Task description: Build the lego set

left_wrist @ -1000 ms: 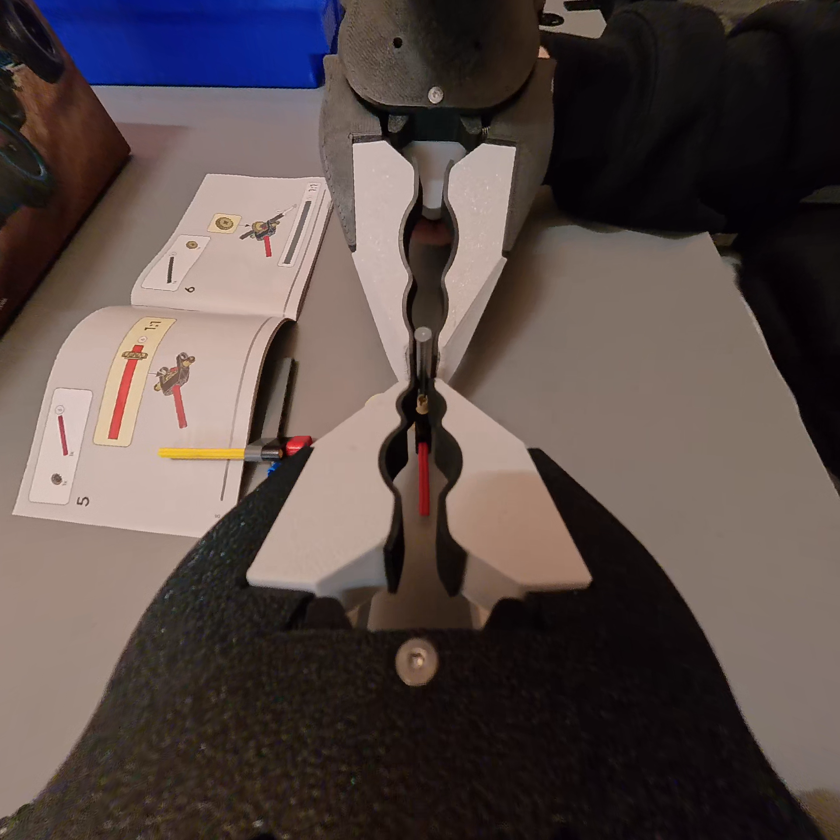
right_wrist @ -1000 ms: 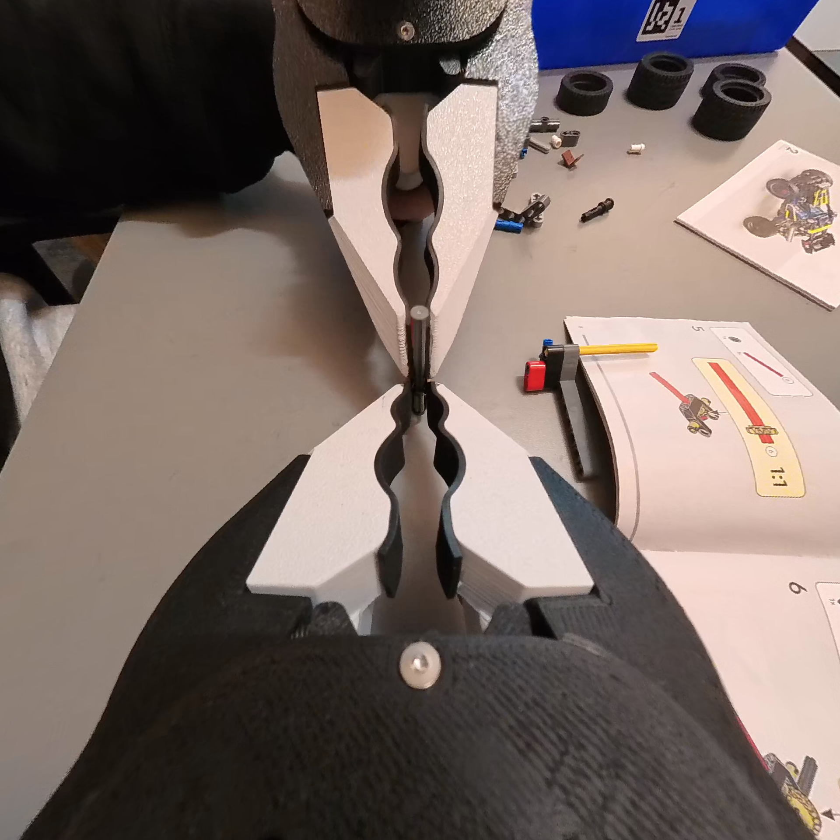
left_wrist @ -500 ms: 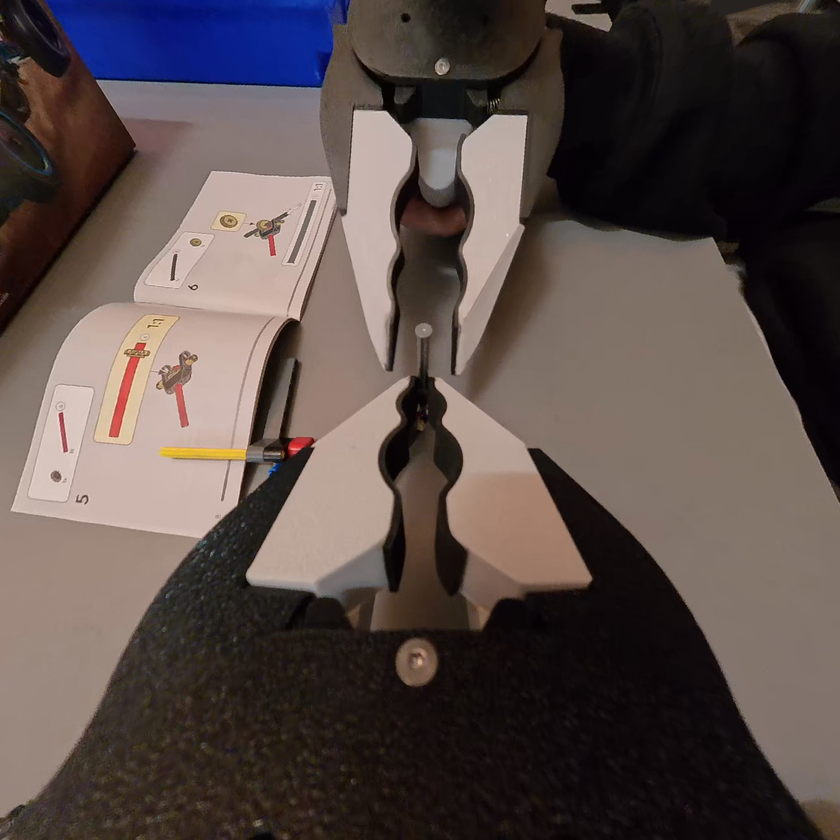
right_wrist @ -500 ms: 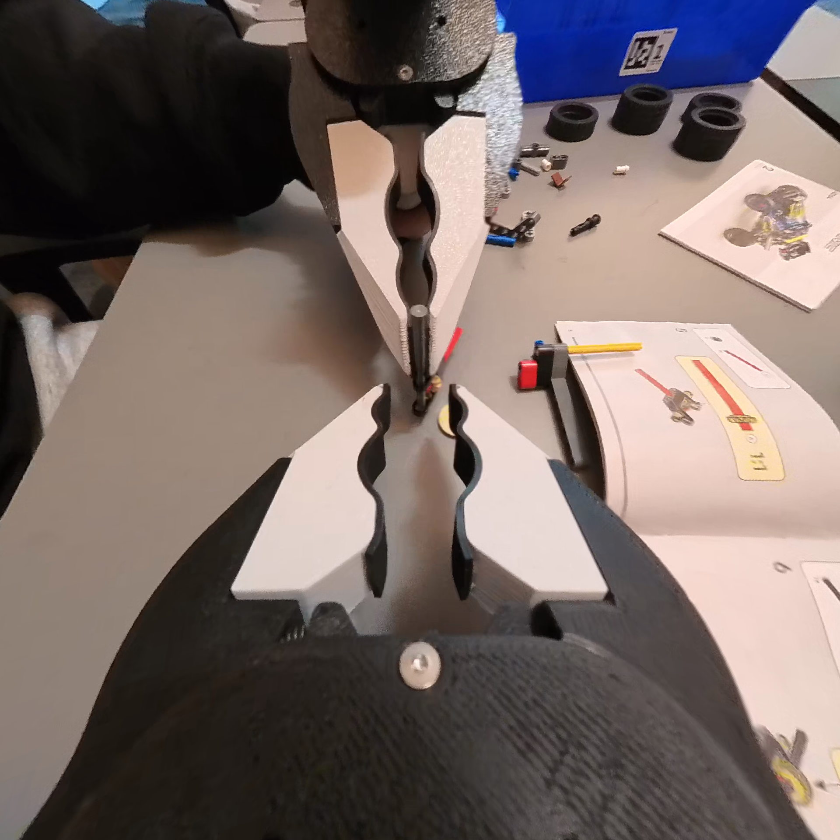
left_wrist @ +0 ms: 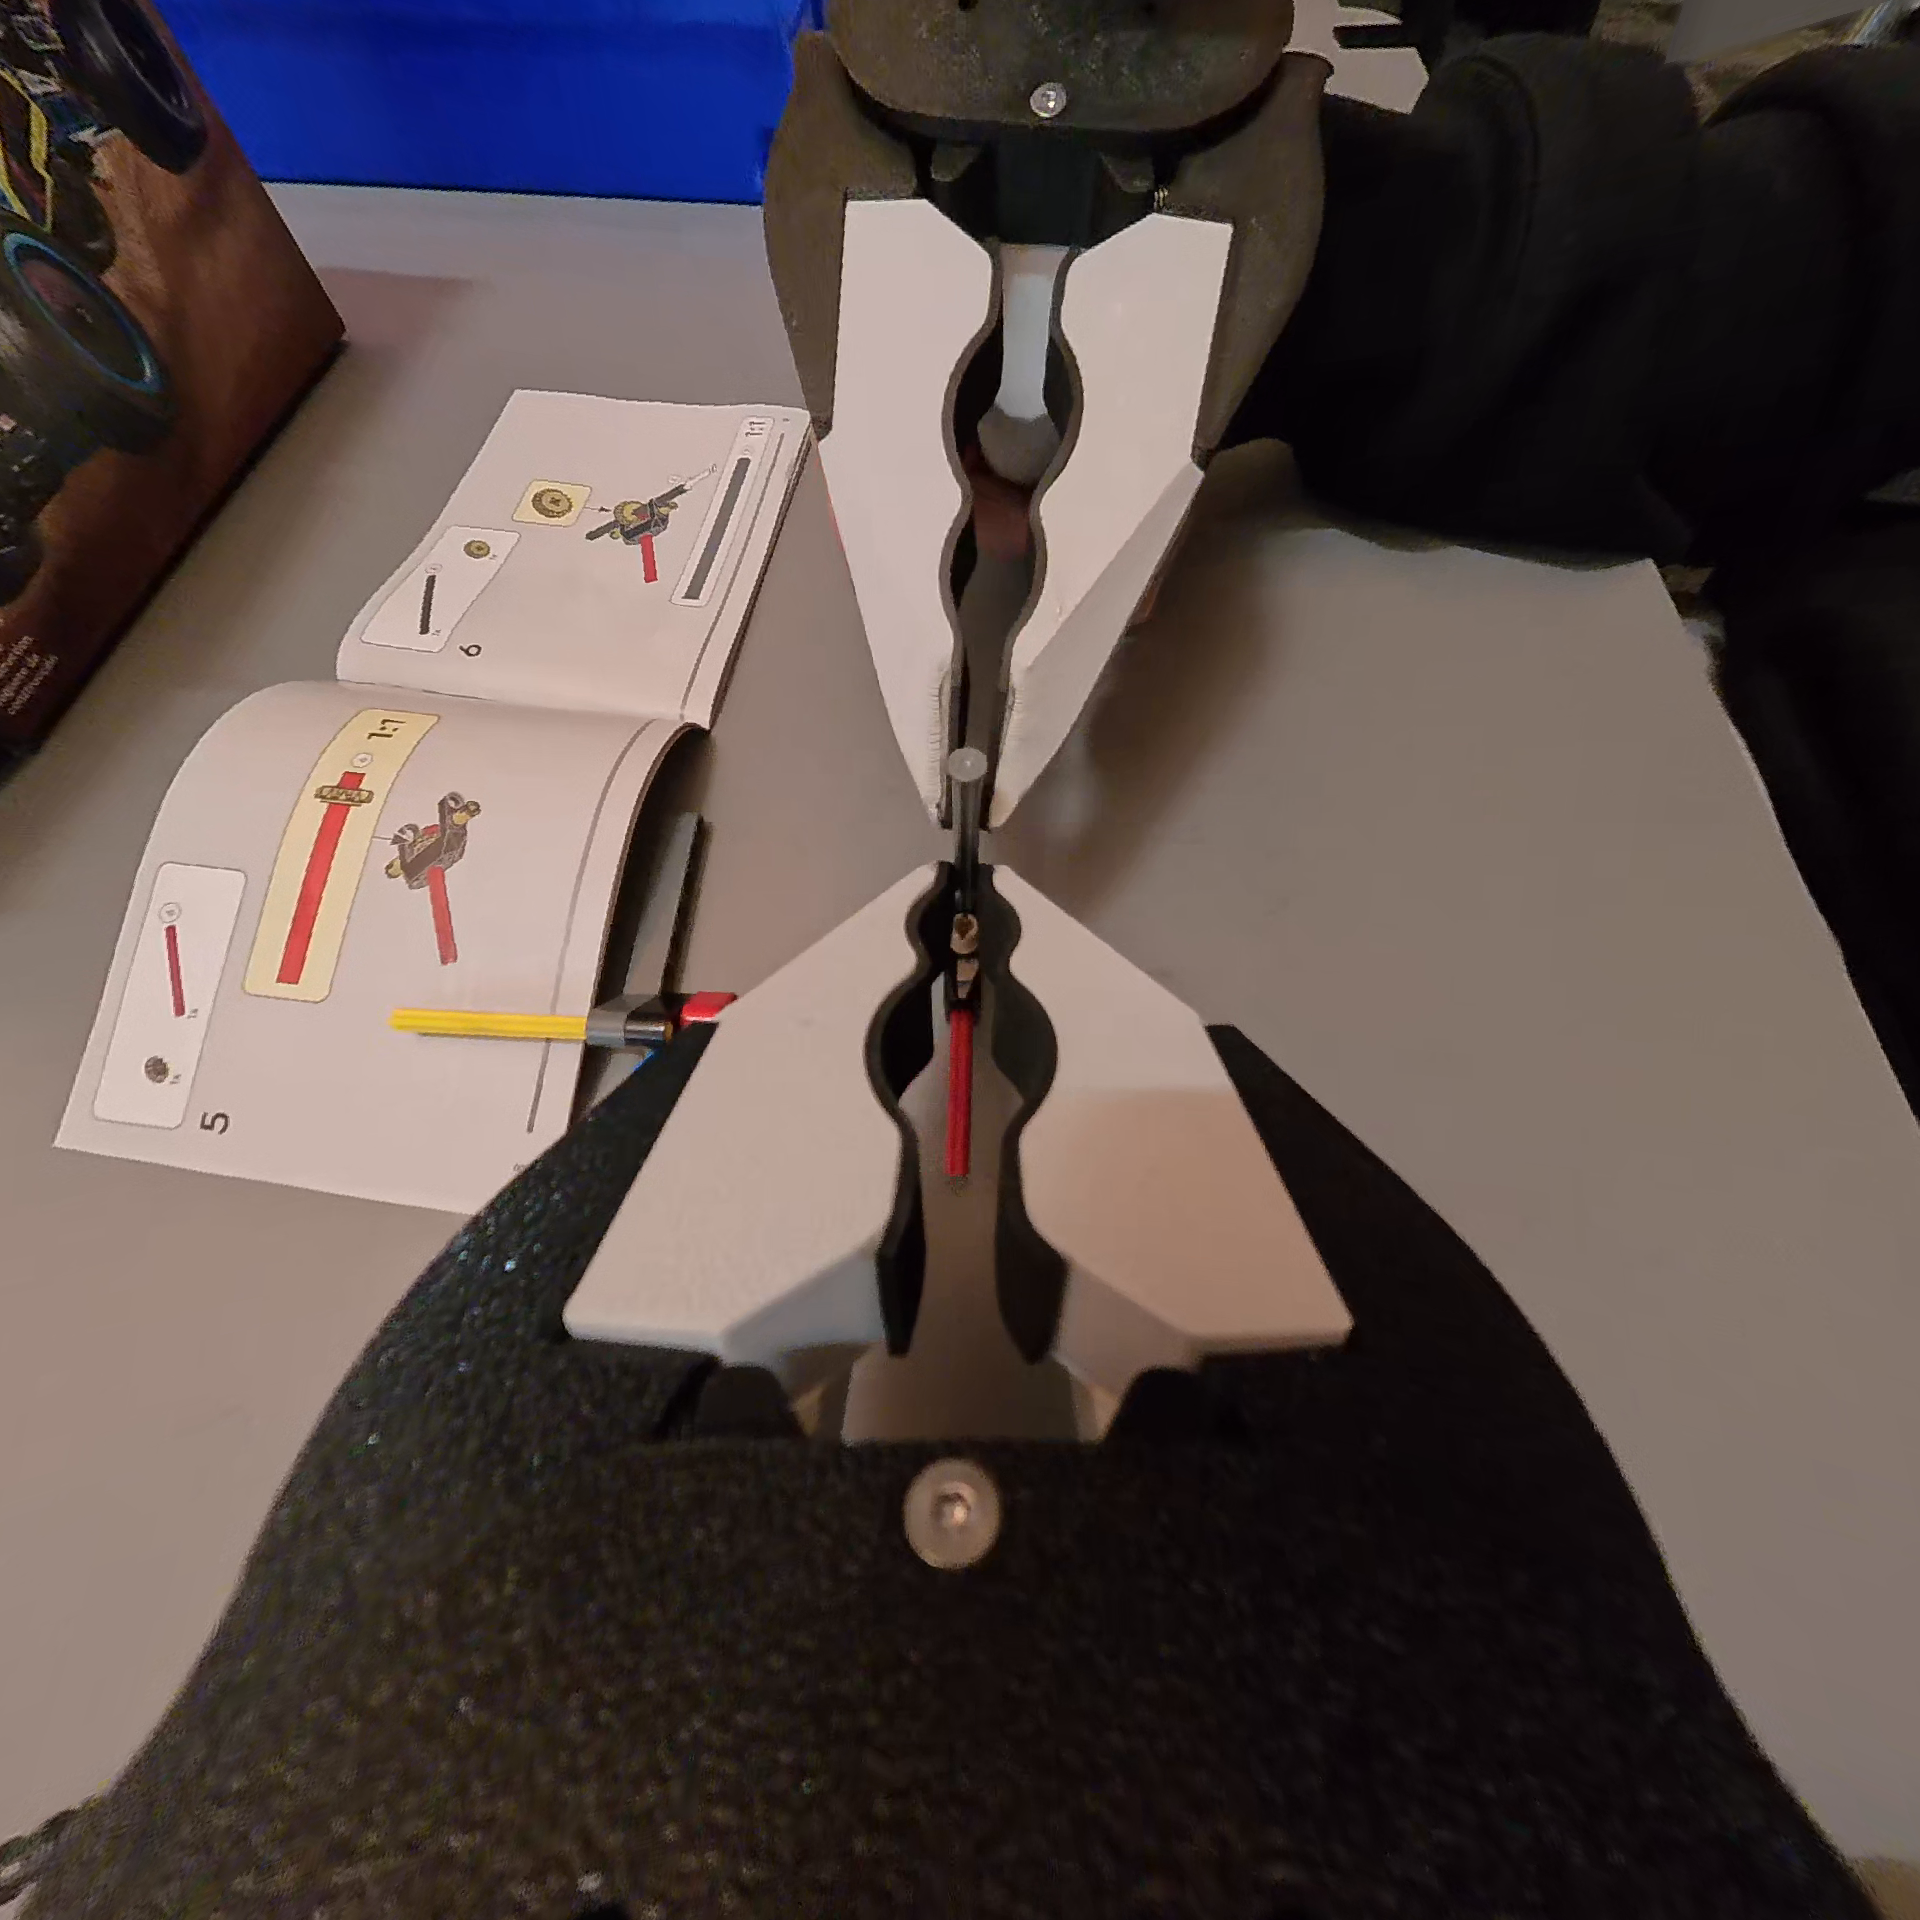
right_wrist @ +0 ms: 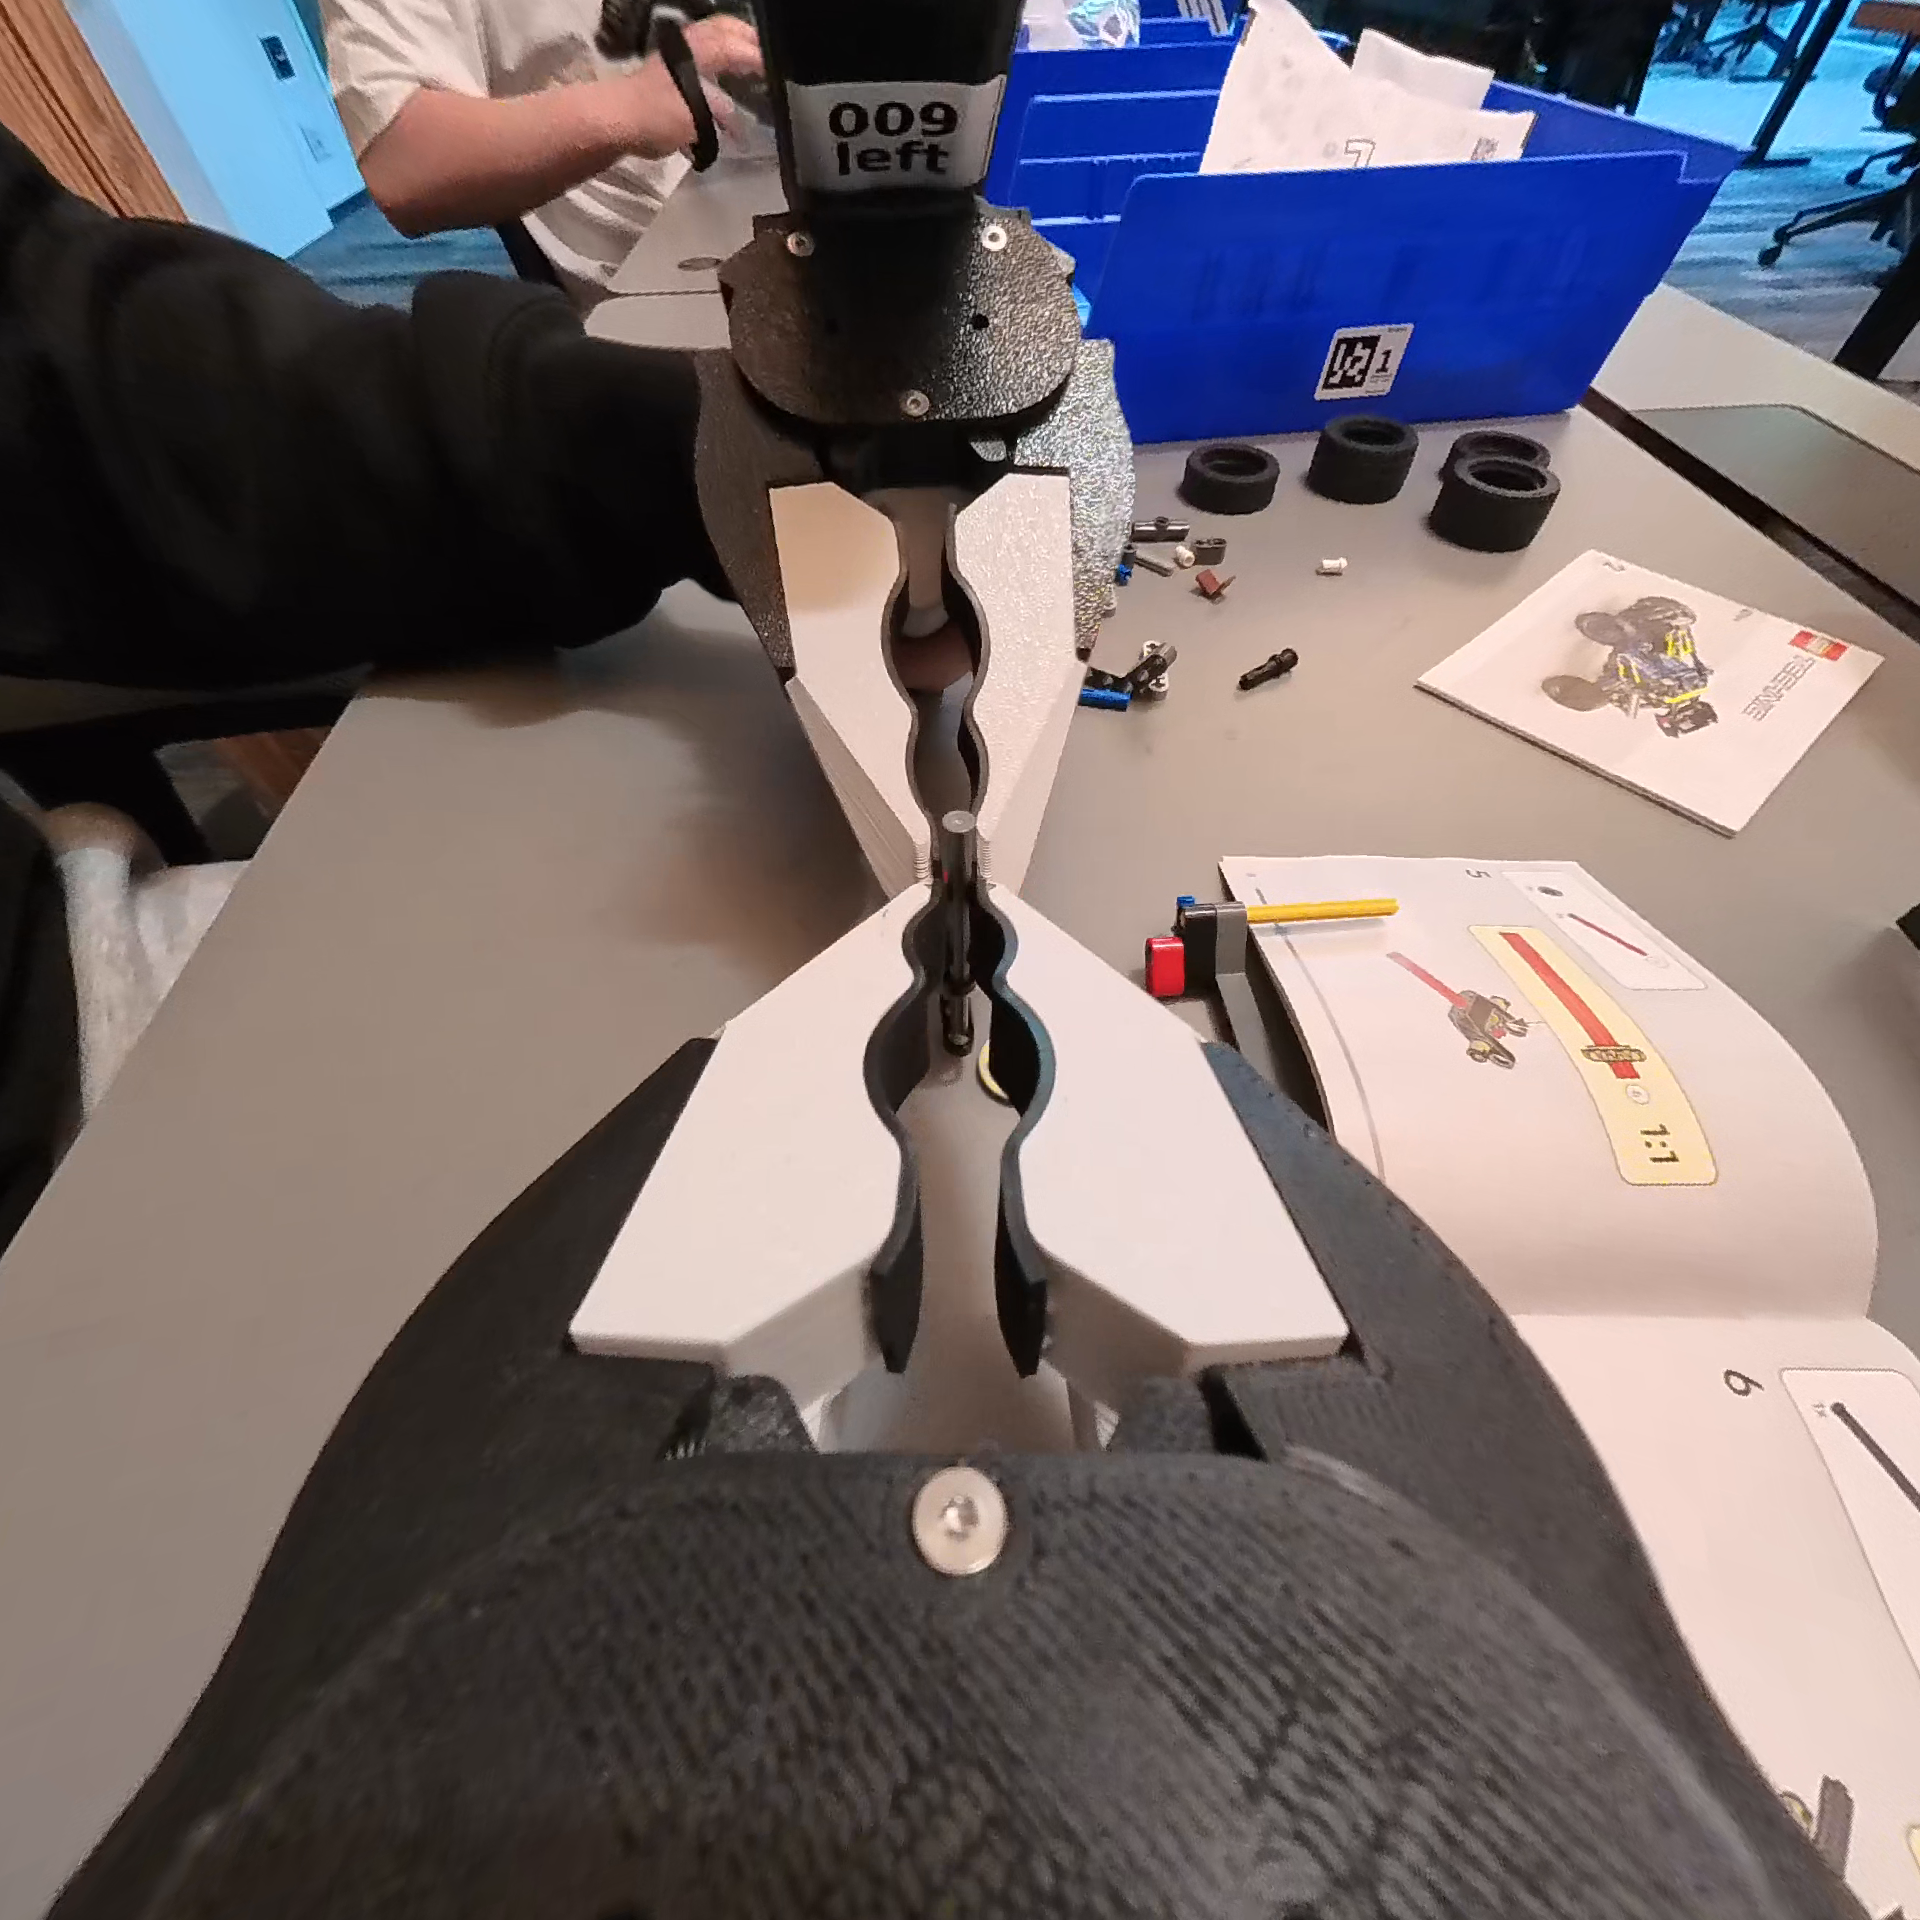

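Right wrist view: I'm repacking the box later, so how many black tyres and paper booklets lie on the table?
Tyres: 4, the last partly hidden behind another
Booklets: 2, one open, one closed
Total: 6

A plain grey surface [right_wrist: 436, 935] with a matte top fills most of both views. Blue plastic bins [right_wrist: 1382, 260] stand along its far edge, and a second grey surface [right_wrist: 1766, 457] adjoins on the right. Beyond lies a room with blue-toned carpet floor [right_wrist: 1766, 197] and office chairs [right_wrist: 1860, 114] on castors. At far left a wood-panelled wall [right_wrist: 73, 114] meets a pale wall [right_wrist: 239, 114]. The lighting is soft and even, leaving faint shadows
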`<state>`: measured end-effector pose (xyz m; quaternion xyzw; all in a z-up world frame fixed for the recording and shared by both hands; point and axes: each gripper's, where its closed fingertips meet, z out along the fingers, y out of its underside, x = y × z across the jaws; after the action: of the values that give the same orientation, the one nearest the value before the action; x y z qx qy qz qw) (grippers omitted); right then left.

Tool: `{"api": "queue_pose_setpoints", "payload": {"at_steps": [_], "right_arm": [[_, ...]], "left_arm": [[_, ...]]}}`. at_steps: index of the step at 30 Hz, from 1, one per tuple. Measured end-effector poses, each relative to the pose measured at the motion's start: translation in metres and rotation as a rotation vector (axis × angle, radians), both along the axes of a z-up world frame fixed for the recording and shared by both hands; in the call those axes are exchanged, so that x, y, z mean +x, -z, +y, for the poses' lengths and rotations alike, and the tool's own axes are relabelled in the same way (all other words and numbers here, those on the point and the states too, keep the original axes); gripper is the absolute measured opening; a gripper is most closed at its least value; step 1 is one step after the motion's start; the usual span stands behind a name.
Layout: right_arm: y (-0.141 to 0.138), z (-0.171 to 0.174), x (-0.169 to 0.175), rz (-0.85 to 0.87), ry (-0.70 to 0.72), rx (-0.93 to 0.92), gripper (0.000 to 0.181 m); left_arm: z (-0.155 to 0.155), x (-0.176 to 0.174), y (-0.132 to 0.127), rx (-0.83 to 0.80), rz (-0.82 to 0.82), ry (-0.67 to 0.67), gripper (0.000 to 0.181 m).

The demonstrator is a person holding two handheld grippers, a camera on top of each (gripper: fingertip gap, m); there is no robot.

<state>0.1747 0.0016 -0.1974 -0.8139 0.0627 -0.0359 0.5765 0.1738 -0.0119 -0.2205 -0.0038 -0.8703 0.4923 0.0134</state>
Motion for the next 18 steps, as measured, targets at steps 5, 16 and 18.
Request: {"api": "queue_pose_setpoints", "payload": {"at_steps": [5, 16, 18], "right_arm": [[-0.0002, -0.0002, 0.0016, 0.011, 0.005, 0.002, 0.001], [-0.0002, -0.0004, 0.0051, 0.004, 0.027, 0.0, 0.001], [-0.0002, -0.0003, 0.0054, 0.007, 0.028, 0.001, 0.001]], "left_arm": [[0.0004, 0.0014, -0.0002, -0.001, 0.002, 0.001, 0.002], [0.0015, 0.0043, 0.0032, 0.021, 0.001, -0.01, 0.002], [0.0014, 0.0045, 0.0041, 0.026, 0.003, -0.012, 0.002]]}}
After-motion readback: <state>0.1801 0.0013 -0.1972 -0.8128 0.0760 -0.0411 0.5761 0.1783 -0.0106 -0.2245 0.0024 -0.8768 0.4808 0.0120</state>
